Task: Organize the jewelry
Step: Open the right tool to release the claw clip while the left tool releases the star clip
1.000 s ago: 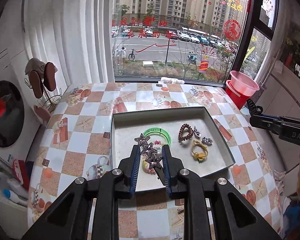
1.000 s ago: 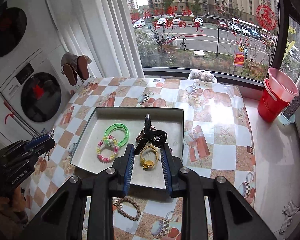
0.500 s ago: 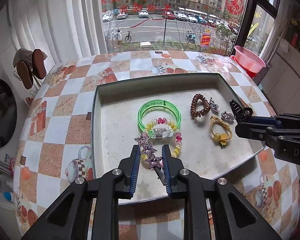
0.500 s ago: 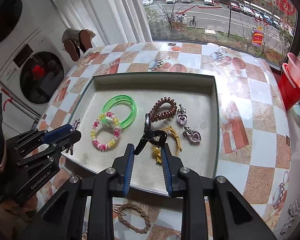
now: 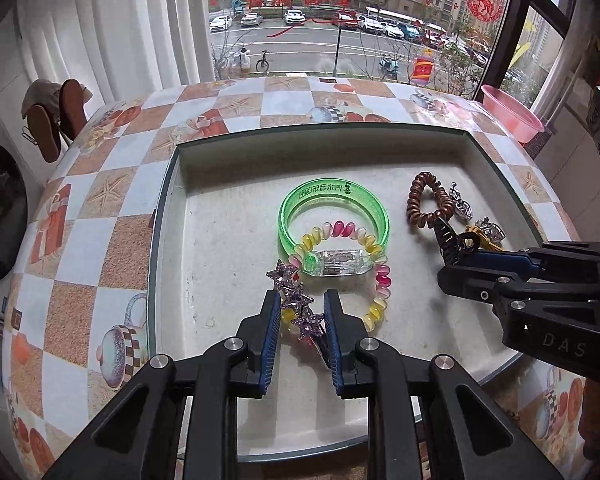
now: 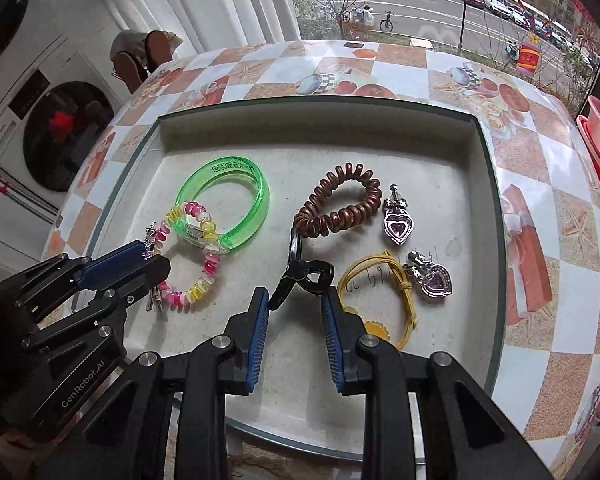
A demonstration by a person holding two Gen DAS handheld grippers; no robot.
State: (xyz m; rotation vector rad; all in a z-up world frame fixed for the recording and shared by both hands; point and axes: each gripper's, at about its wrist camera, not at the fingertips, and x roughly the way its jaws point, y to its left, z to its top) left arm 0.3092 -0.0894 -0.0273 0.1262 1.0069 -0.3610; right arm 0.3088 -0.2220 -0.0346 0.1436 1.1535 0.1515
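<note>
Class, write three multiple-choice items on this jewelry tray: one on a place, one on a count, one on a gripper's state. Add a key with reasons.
1. Where does the brown coil hair tie lie?
A. in the tray
B. on the tablecloth
C. in the red bucket

2. How many heart pendants are in the tray?
A. one
B. two
C. four

3. What does the left gripper hold?
A. nothing
B. the green bangle
C. the star hair clip

Key: 1 A, it rests on the tray floor. 2 B, heart pendants and show. 3 C, the fingers are shut on it.
</note>
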